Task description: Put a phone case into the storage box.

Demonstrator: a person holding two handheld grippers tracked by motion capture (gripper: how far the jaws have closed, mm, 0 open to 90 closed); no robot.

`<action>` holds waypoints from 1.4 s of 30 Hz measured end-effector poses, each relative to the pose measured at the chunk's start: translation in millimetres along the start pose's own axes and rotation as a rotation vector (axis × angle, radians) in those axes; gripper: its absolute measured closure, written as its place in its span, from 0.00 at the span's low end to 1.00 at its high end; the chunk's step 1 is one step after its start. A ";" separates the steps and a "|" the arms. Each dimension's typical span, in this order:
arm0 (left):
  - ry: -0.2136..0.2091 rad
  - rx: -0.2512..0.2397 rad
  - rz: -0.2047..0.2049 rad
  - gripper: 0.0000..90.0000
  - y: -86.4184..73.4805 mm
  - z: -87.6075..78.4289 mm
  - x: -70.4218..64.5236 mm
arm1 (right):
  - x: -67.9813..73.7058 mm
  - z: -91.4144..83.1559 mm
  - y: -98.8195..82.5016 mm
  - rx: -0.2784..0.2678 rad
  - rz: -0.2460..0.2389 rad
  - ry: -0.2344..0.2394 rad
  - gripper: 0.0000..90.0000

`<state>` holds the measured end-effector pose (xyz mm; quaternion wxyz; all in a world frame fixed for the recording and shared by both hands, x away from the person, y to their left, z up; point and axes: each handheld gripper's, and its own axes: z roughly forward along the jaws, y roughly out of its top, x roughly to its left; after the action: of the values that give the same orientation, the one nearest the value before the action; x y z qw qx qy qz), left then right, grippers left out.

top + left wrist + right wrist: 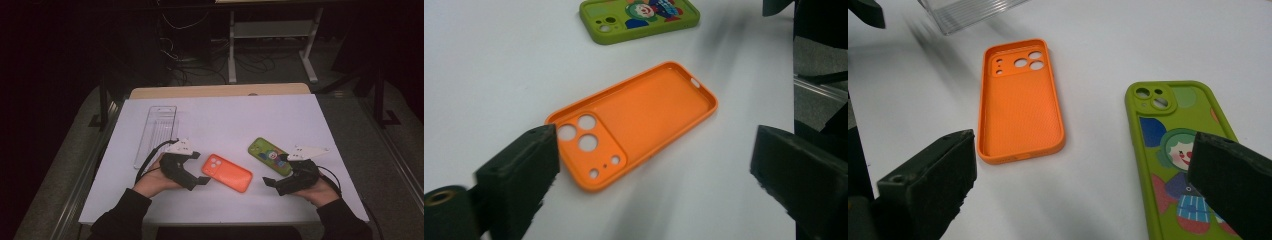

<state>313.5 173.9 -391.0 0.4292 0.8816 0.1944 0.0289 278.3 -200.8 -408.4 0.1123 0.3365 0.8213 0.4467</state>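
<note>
An orange phone case [227,173] [639,120] [1020,100] lies hollow side up in the middle of the white table top [225,120]. A green phone case with a cartoon clown [270,155] [639,17] [1180,150] lies to its right, printed back up. My left gripper [199,168] [654,165] hovers just left of the orange case's camera end, open, with nothing gripped. My right gripper [275,171] [1083,170] sits at the near end of the green case, open and holding nothing.
A clear plastic tray [157,132] [968,10] lies along the table's left side, beyond my left hand. A wooden table edge [220,91] shows behind the white top, with a desk frame and cables on the dark floor farther back.
</note>
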 end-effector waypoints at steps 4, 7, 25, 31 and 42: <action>0.016 -0.010 -0.011 0.00 -5.5 -5.8 3.9 | 0.5 0.7 -0.1 0.019 -0.003 0.002 0.00; 0.019 -0.017 -0.020 0.00 -6.0 -7.6 5.6 | 0.4 1.6 -0.2 0.021 -0.004 -0.001 0.00; 0.012 -0.018 -0.019 0.00 -10.1 -11.2 14.7 | 5.5 14.8 27.0 0.075 -0.008 0.011 0.00; 0.017 -0.021 -0.022 0.00 -9.5 -11.4 15.3 | 8.6 32.0 45.7 0.130 -0.015 0.009 0.00; 0.013 -0.020 -0.014 0.00 -9.1 -10.1 14.0 | 15.3 58.5 71.4 0.145 -0.060 0.012 0.00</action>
<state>321.3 191.7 -393.2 0.4368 0.8757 0.2030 0.0336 327.5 -125.6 -382.4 0.0961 0.3164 0.8618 0.3846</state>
